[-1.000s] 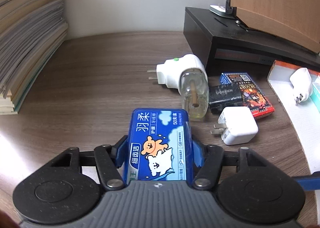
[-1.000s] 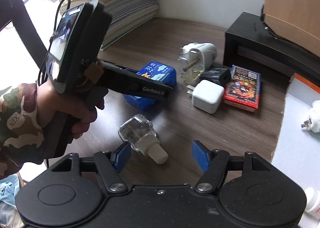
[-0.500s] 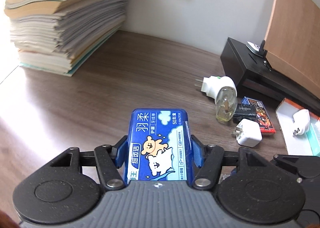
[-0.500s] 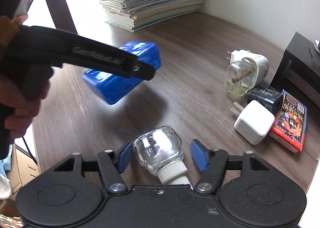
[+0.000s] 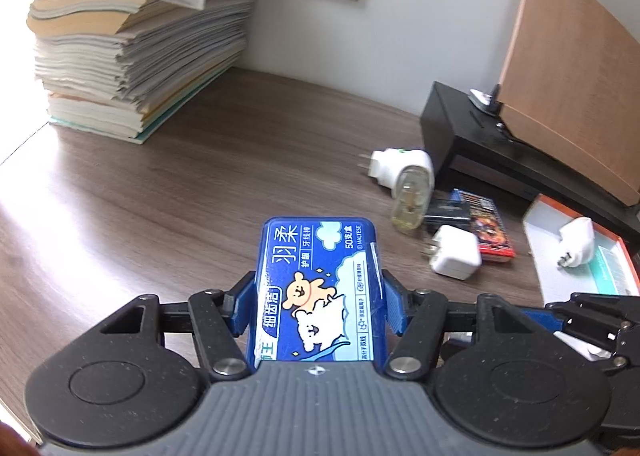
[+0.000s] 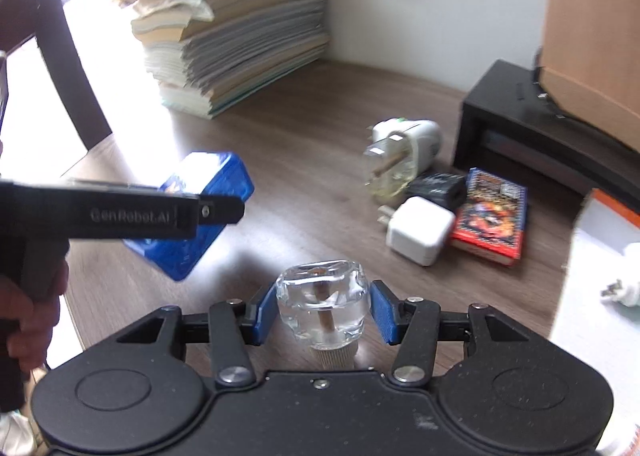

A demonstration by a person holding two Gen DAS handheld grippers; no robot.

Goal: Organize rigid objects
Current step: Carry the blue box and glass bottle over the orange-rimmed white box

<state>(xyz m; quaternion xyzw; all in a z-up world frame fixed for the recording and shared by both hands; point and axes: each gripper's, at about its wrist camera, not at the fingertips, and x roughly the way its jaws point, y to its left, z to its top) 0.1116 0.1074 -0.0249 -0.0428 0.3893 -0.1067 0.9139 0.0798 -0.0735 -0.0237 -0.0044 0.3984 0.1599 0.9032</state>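
While the left tool [image 5: 316, 292] clamps a blue rectangular floss-pick box [image 5: 318, 284] held above the brown wooden surface [image 5: 160, 195], the right tool [image 6: 322, 310], whose jaws have just been closing, grips a clear glass bottle [image 6: 322, 300] between its blue pads, its ribbed white cap toward the camera.

Blue box [image 5: 318, 288] reads "50", "MALTESE" — left hand-held gripper [image 6: 224, 211] reads "GenRobot.AI".

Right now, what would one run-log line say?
left gripper: shut on blue box, lifted | right gripper: just closed on glass bottle | chargers on desk
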